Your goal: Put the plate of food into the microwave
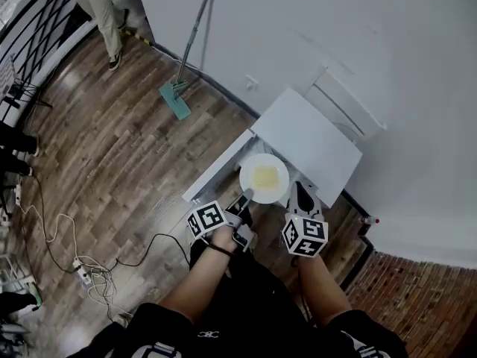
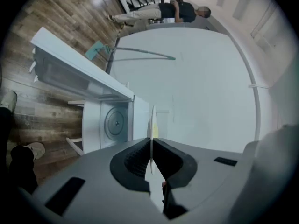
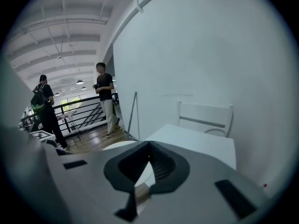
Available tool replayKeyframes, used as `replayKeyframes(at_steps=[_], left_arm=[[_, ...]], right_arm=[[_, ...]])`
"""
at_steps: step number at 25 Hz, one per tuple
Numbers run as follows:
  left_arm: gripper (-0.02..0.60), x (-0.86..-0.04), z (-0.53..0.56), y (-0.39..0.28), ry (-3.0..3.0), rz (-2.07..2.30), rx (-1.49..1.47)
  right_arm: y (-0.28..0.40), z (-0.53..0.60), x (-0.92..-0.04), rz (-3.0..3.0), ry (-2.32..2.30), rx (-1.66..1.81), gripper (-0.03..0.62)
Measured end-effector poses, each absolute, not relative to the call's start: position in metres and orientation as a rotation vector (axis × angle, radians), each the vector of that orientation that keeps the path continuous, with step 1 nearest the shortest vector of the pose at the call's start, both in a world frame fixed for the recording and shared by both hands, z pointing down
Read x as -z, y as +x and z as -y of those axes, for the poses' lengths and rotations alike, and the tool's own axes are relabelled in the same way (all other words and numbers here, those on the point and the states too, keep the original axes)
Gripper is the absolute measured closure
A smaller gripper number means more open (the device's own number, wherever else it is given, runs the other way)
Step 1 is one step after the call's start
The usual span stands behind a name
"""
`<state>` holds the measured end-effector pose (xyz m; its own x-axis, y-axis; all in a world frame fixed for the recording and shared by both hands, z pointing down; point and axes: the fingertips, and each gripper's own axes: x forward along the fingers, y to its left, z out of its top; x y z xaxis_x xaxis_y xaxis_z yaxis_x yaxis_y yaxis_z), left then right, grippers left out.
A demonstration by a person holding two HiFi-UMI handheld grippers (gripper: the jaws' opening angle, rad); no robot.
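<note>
A white plate with yellow food hangs level in front of the white microwave, whose door stands open to the left. My left gripper is shut on the plate's near-left rim. In the left gripper view the plate runs edge-on between the pads of that gripper, and the glass turntable shows inside the open cavity. My right gripper is at the plate's right rim with its jaws together. In the right gripper view the plate lies just left of that gripper.
A white chair stands behind the microwave against the wall. A teal mop leans on the wall to the left. Cables and a power strip lie on the wood floor. People stand near a railing.
</note>
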<state>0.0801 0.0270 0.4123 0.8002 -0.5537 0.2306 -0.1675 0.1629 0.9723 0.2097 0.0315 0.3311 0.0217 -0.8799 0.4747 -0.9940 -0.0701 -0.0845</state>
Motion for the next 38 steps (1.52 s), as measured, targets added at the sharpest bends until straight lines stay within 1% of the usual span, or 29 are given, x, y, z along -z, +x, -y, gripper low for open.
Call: replayKeyframes(at_steps=[4,9,14,20,23,30,33,38], left_arm=[[0.572,-0.441,-0.038,0.076,1.423,0.66,0.309],[0.571,-0.489,-0.045,0.092,1.461,0.659,0.307],[0.571,-0.551,-0.031,0.109,1.452,0.612,0.394],[0.571,-0.621,0.002,0.135,1.45,0.623,0.412],[0.571,-0.641,0.025,0.156,1.479,0.593,0.417],[0.571,-0.68,0.069,0.216,1.549,0.551,0.324],[0.572,-0.688,0.085,0.241,1.55,0.527,0.307],[0.571,-0.689,0.11,0.263,1.558,0.528,0.284]], right_arm=[[0.203,-0.035,-0.365,1.961,1.952,-0.599,0.582],[0.208,-0.05,-0.421,1.935,1.874,-0.655,0.58],[0.214,-0.06,-0.466,1.888,1.827,-0.656,0.582],[0.221,-0.052,-0.512,1.868,1.806,-0.66,0.58],[0.227,-0.043,-0.531,1.87,1.808,-0.669,0.582],[0.246,-0.05,-0.559,1.841,1.783,-0.703,0.582],[0.258,-0.055,-0.567,1.809,1.783,-0.724,0.582],[0.265,-0.051,-0.574,1.795,1.795,-0.745,0.582]])
